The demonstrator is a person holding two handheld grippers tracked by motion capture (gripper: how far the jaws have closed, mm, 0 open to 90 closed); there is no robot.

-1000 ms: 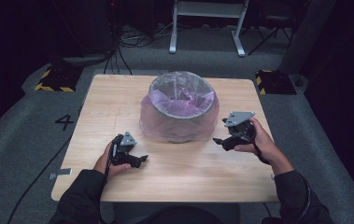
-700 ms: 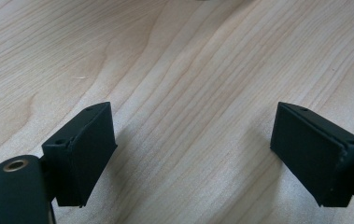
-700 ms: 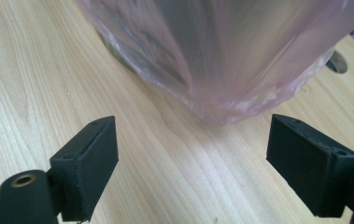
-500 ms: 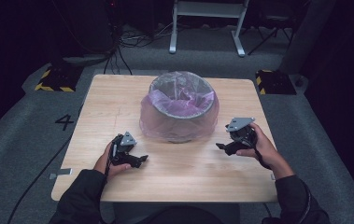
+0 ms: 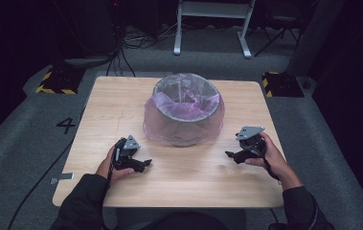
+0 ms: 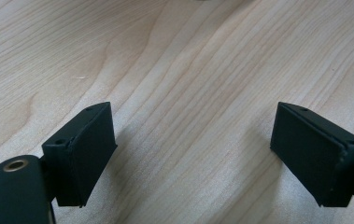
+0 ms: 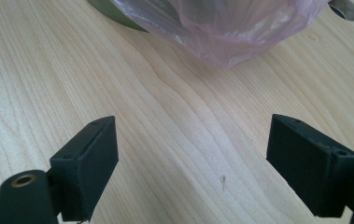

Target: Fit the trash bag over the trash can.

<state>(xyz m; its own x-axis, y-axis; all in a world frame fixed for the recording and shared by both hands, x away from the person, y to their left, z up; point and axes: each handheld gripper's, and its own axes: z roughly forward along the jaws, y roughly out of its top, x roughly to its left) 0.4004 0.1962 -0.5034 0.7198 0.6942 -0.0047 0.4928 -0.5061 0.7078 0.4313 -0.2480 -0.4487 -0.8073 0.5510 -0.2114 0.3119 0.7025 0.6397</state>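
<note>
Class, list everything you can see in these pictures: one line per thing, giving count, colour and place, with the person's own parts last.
table: one, light wood, centre of the floor
bin: one, grey, round, mid-table toward the far edge
bag: one, clear pink plastic, lining the bin and draped over its rim
floor mark "4": one, black, on grey floor left of the table
white frame legs: one set, beyond the table
left gripper: one, black, jaws open, low over the near left tabletop
right gripper: one, black, jaws open, near right of the bin
sleeves: two, dark, bottom edge
</note>
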